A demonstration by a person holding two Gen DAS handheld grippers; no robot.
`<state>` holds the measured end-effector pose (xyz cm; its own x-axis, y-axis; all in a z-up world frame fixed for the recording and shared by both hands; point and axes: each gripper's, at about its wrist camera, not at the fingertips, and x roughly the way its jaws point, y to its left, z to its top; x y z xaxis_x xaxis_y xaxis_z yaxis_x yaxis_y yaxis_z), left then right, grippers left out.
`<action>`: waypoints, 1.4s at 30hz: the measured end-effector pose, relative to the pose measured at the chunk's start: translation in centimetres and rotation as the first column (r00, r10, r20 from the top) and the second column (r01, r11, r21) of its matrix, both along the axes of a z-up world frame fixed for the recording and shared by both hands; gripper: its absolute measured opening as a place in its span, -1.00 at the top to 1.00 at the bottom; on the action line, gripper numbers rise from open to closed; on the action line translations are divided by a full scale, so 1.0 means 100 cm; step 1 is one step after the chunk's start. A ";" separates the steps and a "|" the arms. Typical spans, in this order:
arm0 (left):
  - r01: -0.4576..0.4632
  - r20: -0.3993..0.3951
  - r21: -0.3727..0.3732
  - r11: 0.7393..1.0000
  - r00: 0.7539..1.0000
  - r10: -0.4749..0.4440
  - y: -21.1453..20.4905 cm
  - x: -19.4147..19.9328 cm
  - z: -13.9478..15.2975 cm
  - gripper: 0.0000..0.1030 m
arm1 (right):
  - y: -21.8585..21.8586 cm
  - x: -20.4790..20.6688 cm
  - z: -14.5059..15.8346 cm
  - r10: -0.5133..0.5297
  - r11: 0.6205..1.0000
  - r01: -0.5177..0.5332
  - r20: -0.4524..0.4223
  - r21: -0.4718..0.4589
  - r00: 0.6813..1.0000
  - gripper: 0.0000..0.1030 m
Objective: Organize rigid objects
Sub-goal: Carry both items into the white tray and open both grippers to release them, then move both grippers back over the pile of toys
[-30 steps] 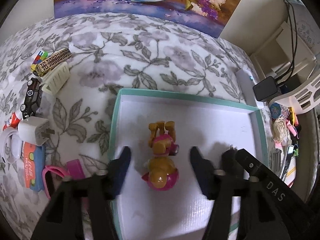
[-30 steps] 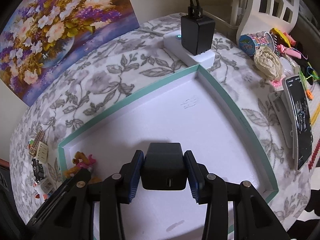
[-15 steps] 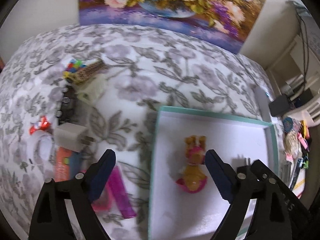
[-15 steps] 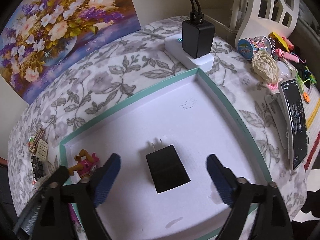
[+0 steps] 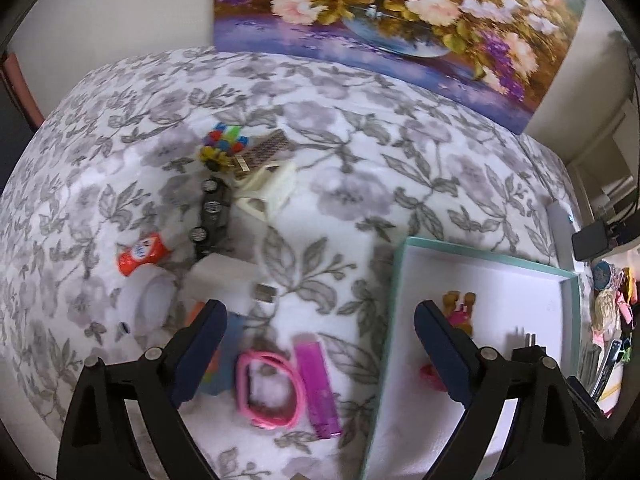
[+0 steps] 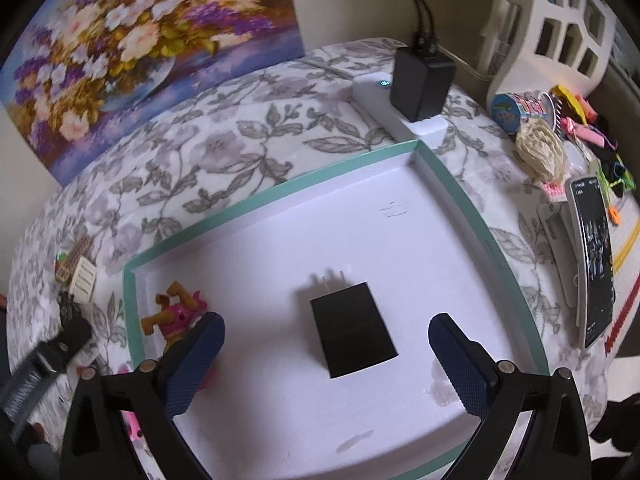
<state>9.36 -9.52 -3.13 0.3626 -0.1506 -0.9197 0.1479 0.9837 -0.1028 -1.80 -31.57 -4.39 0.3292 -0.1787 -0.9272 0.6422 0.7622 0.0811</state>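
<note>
My right gripper (image 6: pixel 326 326) hangs over the white, teal-rimmed tray (image 6: pixel 280 194), its jaws opening wide. The black charger (image 6: pixel 352 328) lies flat on the tray floor between the fingers, untouched by either pad. A pink and brown toy dog (image 6: pixel 176 312) lies in the tray's left corner. My left gripper (image 5: pixel 318 320), jaws opening, is above the flowered cloth just left of the tray (image 5: pixel 400 280), with nothing held. Under it lie a pink bracelet (image 5: pixel 264 388) and a magenta bar (image 5: pixel 316 384). A white charger (image 5: pixel 224 280) sits near its left finger.
Loose on the cloth at left are a black toy car (image 5: pixel 212 216), an orange-capped tube (image 5: pixel 140 258), a cream clip (image 5: pixel 268 192) and a patterned box (image 5: pixel 264 152). Right of the tray are a power strip with a black adapter (image 6: pixel 420 80), a phone (image 6: pixel 596 256) and a white basket (image 6: pixel 560 28).
My right gripper let go of the black charger, which now rests in the tray. My left gripper opened away from the toy dog and shifted left over the loose items.
</note>
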 end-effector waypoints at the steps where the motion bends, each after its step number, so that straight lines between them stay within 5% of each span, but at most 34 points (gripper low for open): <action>1: -0.011 0.004 0.003 1.000 1.000 0.011 0.004 0.001 0.002 -0.84 | 0.003 0.002 0.000 0.010 1.000 -0.010 -0.006 -0.003 1.000 -1.00; 10: -0.128 0.093 -0.028 0.991 0.987 0.130 0.057 0.005 0.034 -0.84 | 0.037 0.011 0.009 0.106 0.994 -0.106 0.021 0.003 0.994 -1.00; 16: -0.191 0.159 -0.057 0.980 0.967 0.198 0.094 0.002 0.058 -0.85 | 0.067 0.016 0.035 0.171 0.982 -0.181 0.167 0.049 0.971 -1.00; 24: -0.262 0.189 -0.058 0.963 0.945 0.268 0.133 0.000 0.060 -0.85 | 0.114 0.033 0.026 0.315 0.945 -0.323 0.120 0.054 0.941 -1.00; 35: -0.281 0.028 -0.022 0.959 0.959 0.282 0.151 -0.002 0.021 -0.85 | 0.171 0.049 0.005 0.447 0.878 -0.458 0.102 0.137 0.888 -1.00; 42: -0.283 -0.039 -0.010 0.959 0.959 0.282 0.151 0.003 0.003 -0.85 | 0.176 0.052 -0.003 0.453 0.872 -0.463 0.096 0.162 0.887 -0.89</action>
<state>9.68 5.54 -2.87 0.3579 -0.0611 -0.9318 -0.1399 0.9831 -0.1182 3.39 -13.95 -4.71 0.3839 0.1679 -0.9080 0.2159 0.9398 0.2650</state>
